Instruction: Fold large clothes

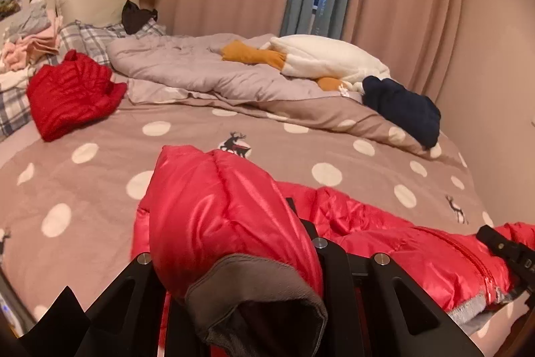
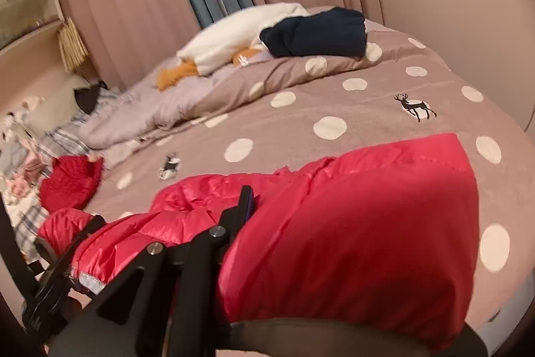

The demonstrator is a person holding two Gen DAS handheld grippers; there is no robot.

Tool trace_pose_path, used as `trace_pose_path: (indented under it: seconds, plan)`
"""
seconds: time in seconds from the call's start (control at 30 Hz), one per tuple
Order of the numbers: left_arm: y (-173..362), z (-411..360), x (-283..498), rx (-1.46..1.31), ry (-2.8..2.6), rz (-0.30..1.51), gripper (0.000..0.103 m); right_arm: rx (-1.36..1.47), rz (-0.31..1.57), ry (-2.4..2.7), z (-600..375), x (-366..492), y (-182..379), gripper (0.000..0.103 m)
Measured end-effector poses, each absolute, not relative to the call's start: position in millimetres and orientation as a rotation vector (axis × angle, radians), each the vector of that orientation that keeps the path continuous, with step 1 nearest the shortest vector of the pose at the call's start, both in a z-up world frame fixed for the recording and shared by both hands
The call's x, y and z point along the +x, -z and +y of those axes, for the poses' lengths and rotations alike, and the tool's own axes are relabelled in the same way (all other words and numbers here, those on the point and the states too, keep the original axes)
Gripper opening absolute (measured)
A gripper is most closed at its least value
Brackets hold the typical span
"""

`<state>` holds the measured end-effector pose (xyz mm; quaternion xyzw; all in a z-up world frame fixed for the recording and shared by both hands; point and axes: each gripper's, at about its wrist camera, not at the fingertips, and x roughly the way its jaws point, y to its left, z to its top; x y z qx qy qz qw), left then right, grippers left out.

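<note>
Two red jackets (image 1: 384, 233) (image 1: 72, 94); one navy garment (image 1: 404, 111); one plush goose (image 1: 321, 57); two tongs (image 1: 234, 260) (image 2: 247, 223).

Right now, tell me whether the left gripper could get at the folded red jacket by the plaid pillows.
Probably not yet. The left gripper is shut on the pink puffer jacket's sleeve, and the folded red jacket lies well beyond it across open duvet. Nothing blocks the path.

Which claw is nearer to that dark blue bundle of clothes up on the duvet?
The right. The navy bundle lies far up the bed, on the right claw side; the left claw holds the pink jacket further left.
</note>
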<state>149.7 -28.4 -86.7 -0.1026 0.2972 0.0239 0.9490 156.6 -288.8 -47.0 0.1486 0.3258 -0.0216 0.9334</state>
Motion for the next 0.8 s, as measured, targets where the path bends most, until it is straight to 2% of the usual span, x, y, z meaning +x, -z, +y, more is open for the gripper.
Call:
trace_pose_path:
  seconds: [0.27,0.43,0.63,0.7,0.77,0.8]
  plan:
    - [114,-9,177,-0.293,-0.031,0.69,0.02,0.351,0.716,0.054,-298,190,80,0.02]
    - [113,-15,165,-0.237,-0.043,0.634,0.02,0.334,0.685,0.048,-293,187,75,0.021]
    - [118,-3,173,-0.373,-0.035,0.652,0.022,0.3,0.697,0.052,-295,185,76,0.023]
    - [118,-3,173,-0.372,-0.041,0.654,0.025,0.283,0.712,0.035,-297,185,76,0.029]
    - [119,-2,172,-0.399,-0.027,0.643,0.034,0.266,0.715,0.02,-297,183,75,0.038]
    - [118,-2,172,-0.411,-0.013,0.637,0.043,0.269,0.707,0.026,-298,182,75,0.041]
